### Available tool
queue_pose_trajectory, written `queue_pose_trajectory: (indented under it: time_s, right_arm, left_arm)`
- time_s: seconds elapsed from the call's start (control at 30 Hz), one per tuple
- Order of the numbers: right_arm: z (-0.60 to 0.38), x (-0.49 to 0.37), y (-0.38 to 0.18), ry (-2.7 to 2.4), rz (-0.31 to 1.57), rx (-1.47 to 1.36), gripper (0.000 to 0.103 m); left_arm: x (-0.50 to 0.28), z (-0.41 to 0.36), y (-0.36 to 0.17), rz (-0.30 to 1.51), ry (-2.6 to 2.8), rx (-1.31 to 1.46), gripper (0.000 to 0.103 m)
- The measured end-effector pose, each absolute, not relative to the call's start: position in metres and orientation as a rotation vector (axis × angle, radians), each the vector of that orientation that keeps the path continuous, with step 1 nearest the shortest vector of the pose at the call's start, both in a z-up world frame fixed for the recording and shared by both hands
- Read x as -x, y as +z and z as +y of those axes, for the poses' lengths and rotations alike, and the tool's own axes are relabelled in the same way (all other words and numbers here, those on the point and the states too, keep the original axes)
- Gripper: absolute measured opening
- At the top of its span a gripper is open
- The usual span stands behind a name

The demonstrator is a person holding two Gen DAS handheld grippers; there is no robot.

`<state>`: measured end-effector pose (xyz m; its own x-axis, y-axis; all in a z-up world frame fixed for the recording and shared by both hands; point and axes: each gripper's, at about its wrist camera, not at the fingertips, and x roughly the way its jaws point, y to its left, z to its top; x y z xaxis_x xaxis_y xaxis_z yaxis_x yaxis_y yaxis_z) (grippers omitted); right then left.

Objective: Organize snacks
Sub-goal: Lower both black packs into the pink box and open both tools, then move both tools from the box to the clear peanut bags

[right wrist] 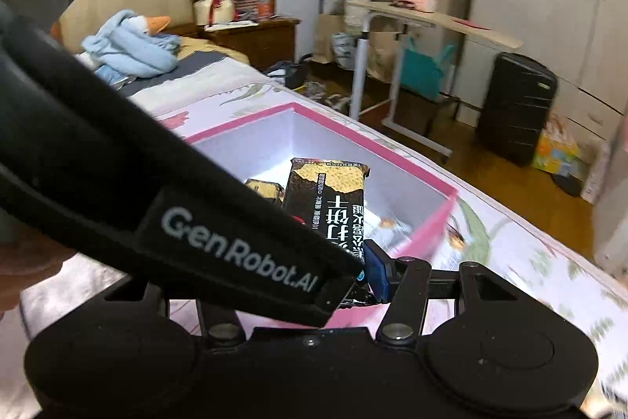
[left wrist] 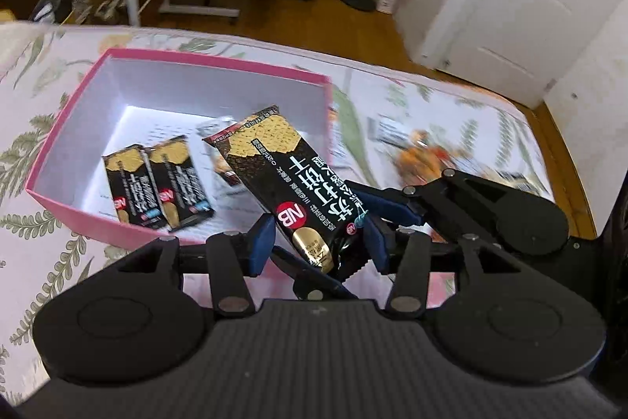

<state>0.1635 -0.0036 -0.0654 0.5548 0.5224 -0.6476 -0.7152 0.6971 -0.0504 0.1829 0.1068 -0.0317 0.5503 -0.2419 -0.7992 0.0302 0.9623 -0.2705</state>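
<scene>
Your left gripper (left wrist: 318, 242) has its blue pads spread a little wider than the lower end of a black-and-gold cracker packet (left wrist: 288, 183). The left pad sits just off the wrapper's edge, and whether the right pad presses on it is hard to tell. Your right gripper (left wrist: 373, 218) comes in from the right in the same view, its blue fingers (left wrist: 386, 205) meeting the packet's lower right corner, apparently closed on it. In the right wrist view only one blue finger (right wrist: 378, 271) shows, touching the packet's (right wrist: 325, 195) bottom end; the left gripper's black body (right wrist: 165, 183) crosses in front and hides the other finger, so that view alone does not settle the grip.

The packet tilts upward from the fingers, its top end hanging over the open pink box (left wrist: 59, 144), above the box's near right corner. The box rests on the flowered bedspread (left wrist: 39, 73), nearer the bed's far edge. Inside, on the white floor near the left wall, two smaller packets of the same crackers (left wrist: 157, 179) lie side by side, touching. A further wrapper (left wrist: 225, 169) lies partly hidden under the raised packet. Beyond the box's right wall, more snacks (left wrist: 424, 156) lie blurred on the bedspread toward the bed's right edge.
</scene>
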Motion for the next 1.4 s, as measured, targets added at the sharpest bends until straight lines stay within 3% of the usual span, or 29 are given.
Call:
queue_pose_trajectory:
  time_s: [0.23, 0.4, 0.8, 1.13, 1.4]
  right_arm:
    - [0.032, -0.211, -0.092, 0.788, 0.729, 0.367, 0.063]
    - [0.040, -0.215, -0.106, 0.762, 0.777, 0.401, 0.075]
    - [-0.043, -0.155, -0.057, 0.653, 0.754, 0.232, 0.082]
    - [-0.125, -0.161, -0.043, 0.558, 0.847, 0.130, 0.082]
    - [-0.202, -0.195, -0.031, 0.500, 0.873, 0.024, 0.082]
  left_arm:
    - [-0.228, 0.142, -0.070, 1.023, -0.105, 0.347, 0.048]
    - [-0.231, 0.149, -0.091, 1.054, -0.094, 0.427, 0.053]
    - [-0.175, 0.131, -0.044, 0.904, -0.126, 0.306, 0.065]
    - [-0.150, 0.072, -0.017, 0.959, -0.246, 0.205, 0.065]
    - [-0.171, 0.026, -0.011, 1.020, -0.311, 0.147, 0.065]
